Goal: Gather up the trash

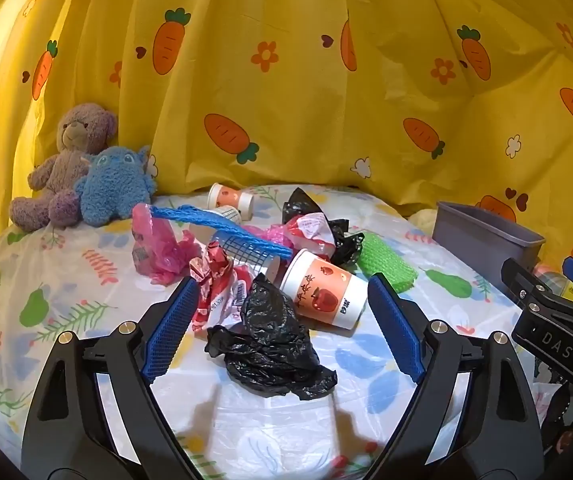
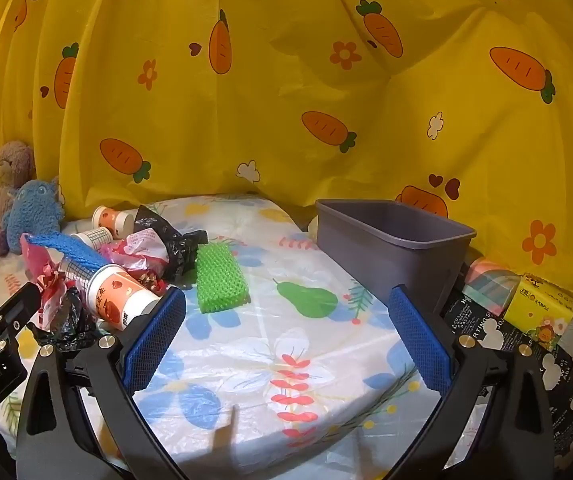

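Your left gripper (image 1: 282, 320) stands spread wide and grips nothing, with a crumpled black plastic bag (image 1: 272, 344) lying on the table between its blue pads (image 1: 172, 322), apart from both. Your right gripper (image 2: 286, 334) is released just as wide over a bare patch of the flowered tablecloth (image 2: 286, 360), holding nothing.

Just behind the black bag a paper cup with a red apple print (image 1: 324, 290) lies on its side, and a crumpled red-and-white wrapper (image 1: 216, 284) sits beside the bag, next to your left pad. Further back the trash pile continues: a pink plastic bag (image 1: 154, 246), a blue mesh net (image 1: 222, 224) draped over a checked paper cup (image 1: 242, 250), a second black bag (image 1: 326, 226), and another apple-print cup (image 1: 230, 198) lying at the far edge. A green foam net (image 2: 219, 280) lies alone to the right of the pile.

Right of that, a grey plastic bin (image 2: 390, 240) stands upright at the table's far right edge, with a yellow tissue pack (image 2: 538, 304) beside it. At the far left corner a brown teddy bear (image 1: 66, 160) and a blue plush toy (image 1: 114, 186) lean against the yellow carrot-print curtain (image 1: 306, 80).
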Action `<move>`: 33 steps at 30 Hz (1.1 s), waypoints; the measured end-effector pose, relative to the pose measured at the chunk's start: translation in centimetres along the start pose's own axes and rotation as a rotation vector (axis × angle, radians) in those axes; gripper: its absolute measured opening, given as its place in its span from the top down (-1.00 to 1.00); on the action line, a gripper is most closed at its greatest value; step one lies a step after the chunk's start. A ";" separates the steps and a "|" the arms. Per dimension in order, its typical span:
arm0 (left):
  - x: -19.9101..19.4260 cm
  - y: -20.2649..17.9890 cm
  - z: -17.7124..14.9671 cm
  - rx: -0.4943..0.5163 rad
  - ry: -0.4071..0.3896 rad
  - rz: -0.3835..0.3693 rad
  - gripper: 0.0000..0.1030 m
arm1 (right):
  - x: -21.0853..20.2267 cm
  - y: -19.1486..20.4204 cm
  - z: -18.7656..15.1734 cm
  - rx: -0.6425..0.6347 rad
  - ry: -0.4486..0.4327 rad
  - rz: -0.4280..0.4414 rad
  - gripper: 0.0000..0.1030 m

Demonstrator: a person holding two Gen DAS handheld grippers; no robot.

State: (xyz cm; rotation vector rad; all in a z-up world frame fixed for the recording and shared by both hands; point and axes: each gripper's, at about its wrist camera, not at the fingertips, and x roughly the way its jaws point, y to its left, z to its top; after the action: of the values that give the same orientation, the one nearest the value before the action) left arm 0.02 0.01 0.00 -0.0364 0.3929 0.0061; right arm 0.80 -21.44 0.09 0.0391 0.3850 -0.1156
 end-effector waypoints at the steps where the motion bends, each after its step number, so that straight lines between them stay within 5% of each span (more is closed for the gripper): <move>1: 0.0 0.0 0.0 -0.001 0.001 -0.003 -0.66 | 0.0 0.0 0.0 0.000 0.000 -0.002 -0.91; 33: 0.3 -0.5 -0.1 0.000 -0.001 -0.021 -0.69 | 0.3 -0.4 -0.1 0.002 0.005 -0.013 -0.91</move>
State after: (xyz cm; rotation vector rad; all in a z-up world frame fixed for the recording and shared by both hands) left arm 0.23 -0.47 -0.17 -0.0403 0.3914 -0.0145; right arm 1.03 -21.84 -0.15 0.0389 0.3906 -0.1284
